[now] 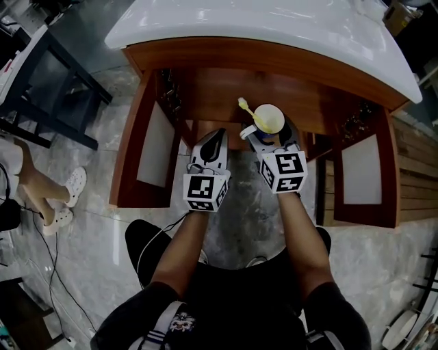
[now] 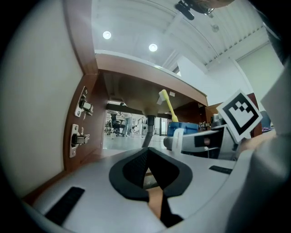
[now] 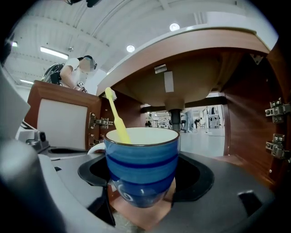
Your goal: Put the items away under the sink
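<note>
reaching both bare forearms forward over the grey stone floor (image 1: 233, 225), each wrist ending in a cube of square markers. holding the left gripper (image 1: 217, 135) level at the mouth of the open cabinet (image 1: 226, 82), pressing its jaws together to a point and gripping nothing. keeping the right gripper (image 1: 270, 133) just beside it, spreading its jaws wide around a blue striped mug (image 1: 269, 118) and pressing both pads against the mug's sides. holding the mug upright at the front of the space under the sink, low over the wooden cabinet floor, not showing whether touching it or clear of it. carrying a yellow toothbrush (image 3: 116, 116) inside the mug, leaning with its head up and towards the left door (image 1: 147, 143). facing into the cabinet between that door and the right door (image 1: 361, 171), both standing swung wide open, with metal hinges (image 3: 277, 109) on the side walls. looking past the mug at the rounded underside of the basin (image 3: 191, 77) and the drain pipe (image 3: 174, 119) hanging from it, under the white countertop (image 1: 260, 20). seeing through the open back into a bright room beyond. catching a standing person (image 3: 72, 73) behind the left door, and someone's feet in white clogs (image 1: 65, 198) off to the left.
</note>
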